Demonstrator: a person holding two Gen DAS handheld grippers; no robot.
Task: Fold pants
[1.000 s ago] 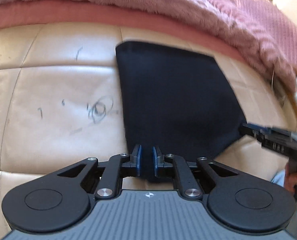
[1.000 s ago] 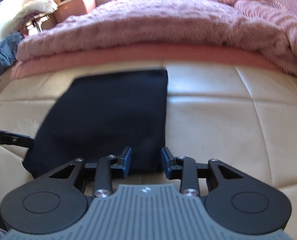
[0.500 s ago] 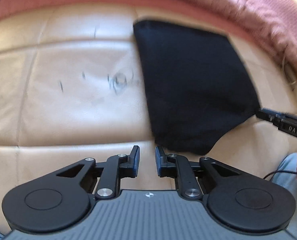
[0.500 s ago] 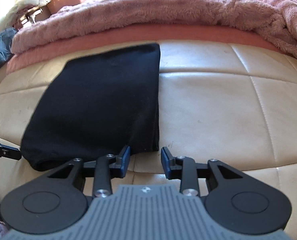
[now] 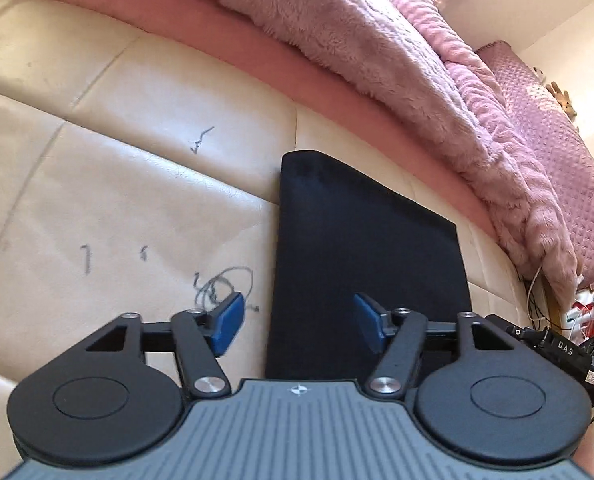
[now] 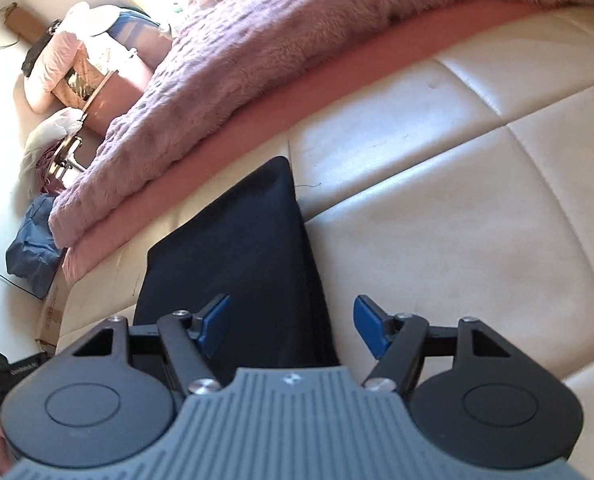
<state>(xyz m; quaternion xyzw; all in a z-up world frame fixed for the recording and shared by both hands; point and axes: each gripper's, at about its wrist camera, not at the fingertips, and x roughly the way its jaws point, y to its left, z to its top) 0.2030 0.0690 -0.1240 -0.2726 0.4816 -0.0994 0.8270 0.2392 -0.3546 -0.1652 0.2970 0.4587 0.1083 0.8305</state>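
Note:
The black pants lie folded flat into a compact block on the cream leather surface. They also show in the right wrist view. My left gripper is open and empty, its jaws wide apart over the near left edge of the pants. My right gripper is open and empty, its jaws straddling the near right edge of the pants. The other gripper shows at the right edge of the left wrist view.
A fluffy pink blanket on a pink mattress edge runs along the far side. Pen scribbles mark the leather left of the pants. Blue cloth and pink clutter lie on the floor at far left.
Both grippers opened wide from a narrow gap. Both moved back in over the near edge of the folded pants and tilted. The pants have not moved.

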